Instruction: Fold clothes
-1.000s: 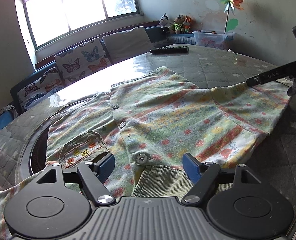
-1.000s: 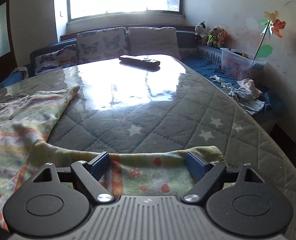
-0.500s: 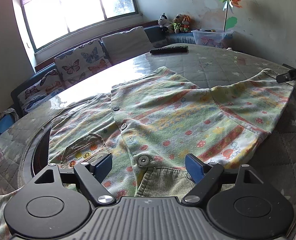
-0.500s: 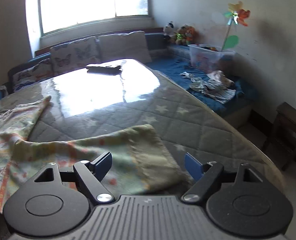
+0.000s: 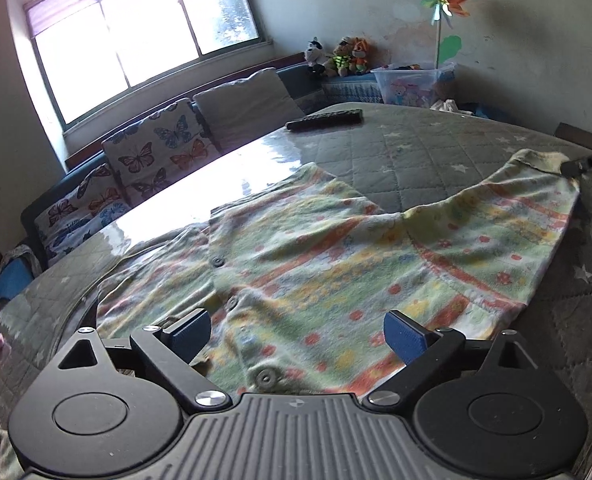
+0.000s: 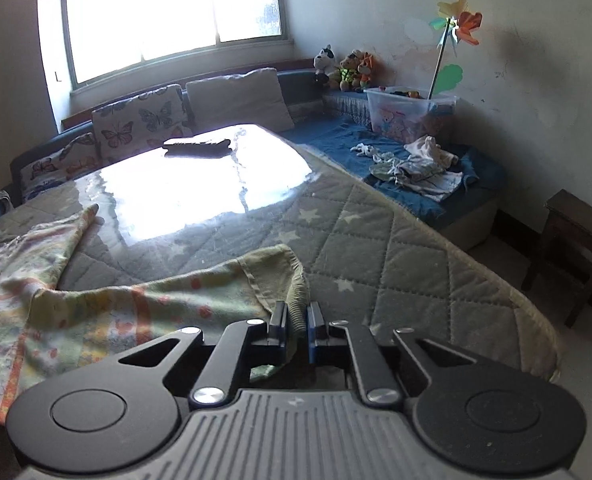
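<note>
Right tongs (image 6: 296,326) pinch the ribbed cuff (image 6: 296,300) of the striped shirt (image 5: 335,264), which lies spread on the quilted desk (image 5: 435,152) ahead of the wide-spread left tongs (image 5: 296,334); white lettering (perhaps "DAS", partly cut off) marks the right tongs' finger (image 5: 587,162) at far right

A remote control (image 5: 324,119) lies on the quilted table (image 5: 435,152) (butterfly cushions (image 5: 156,152) behind).
</note>
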`<move>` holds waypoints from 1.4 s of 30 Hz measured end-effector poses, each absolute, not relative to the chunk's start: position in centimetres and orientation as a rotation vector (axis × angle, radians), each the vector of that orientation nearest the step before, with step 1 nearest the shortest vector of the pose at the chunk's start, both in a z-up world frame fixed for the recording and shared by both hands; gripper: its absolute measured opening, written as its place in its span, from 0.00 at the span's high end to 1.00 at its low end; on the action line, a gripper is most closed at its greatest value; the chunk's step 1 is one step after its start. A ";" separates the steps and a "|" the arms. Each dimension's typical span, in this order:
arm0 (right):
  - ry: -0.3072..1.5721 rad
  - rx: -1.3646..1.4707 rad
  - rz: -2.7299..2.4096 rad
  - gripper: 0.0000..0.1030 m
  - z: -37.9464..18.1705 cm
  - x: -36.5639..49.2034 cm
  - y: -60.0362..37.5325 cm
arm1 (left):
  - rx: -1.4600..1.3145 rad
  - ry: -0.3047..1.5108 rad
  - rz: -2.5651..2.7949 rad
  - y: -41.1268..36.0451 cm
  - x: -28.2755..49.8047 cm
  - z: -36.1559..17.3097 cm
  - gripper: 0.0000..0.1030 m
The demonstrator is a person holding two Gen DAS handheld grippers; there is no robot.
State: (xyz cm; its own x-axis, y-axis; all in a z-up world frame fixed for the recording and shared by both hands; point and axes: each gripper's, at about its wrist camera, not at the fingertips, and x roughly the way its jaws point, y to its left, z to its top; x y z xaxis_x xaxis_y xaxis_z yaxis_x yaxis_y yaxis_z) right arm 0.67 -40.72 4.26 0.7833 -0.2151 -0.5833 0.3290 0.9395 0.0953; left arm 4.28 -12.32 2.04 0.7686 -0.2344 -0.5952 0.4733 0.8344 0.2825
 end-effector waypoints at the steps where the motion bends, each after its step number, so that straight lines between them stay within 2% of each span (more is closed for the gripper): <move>1: 0.593 0.193 -0.294 0.92 4.6 0.7 -40.7 | 0.449 0.576 -0.405 -12.7 4.3 1.9 0.08; 10: 0.586 0.163 -0.280 0.93 5.8 2.0 -40.9 | 0.525 0.582 -0.466 -15.7 4.0 0.2 0.08; 16: 0.522 0.125 -0.188 0.93 9.3 2.3 -37.9 | 0.531 0.560 -0.471 -15.8 3.6 0.1 0.08; 26: 0.400 -0.002 0.043 0.93 16.3 3.7 -29.8 | 0.359 0.503 -0.325 -8.4 3.1 3.3 0.03; 34: 0.408 -0.102 0.301 0.93 16.2 6.1 -19.3 | 0.276 0.521 -0.179 -2.0 2.4 3.2 0.03; 42: 0.465 -0.095 0.483 0.90 14.5 6.9 -12.0 | 0.237 0.560 -0.117 0.7 2.1 2.0 0.03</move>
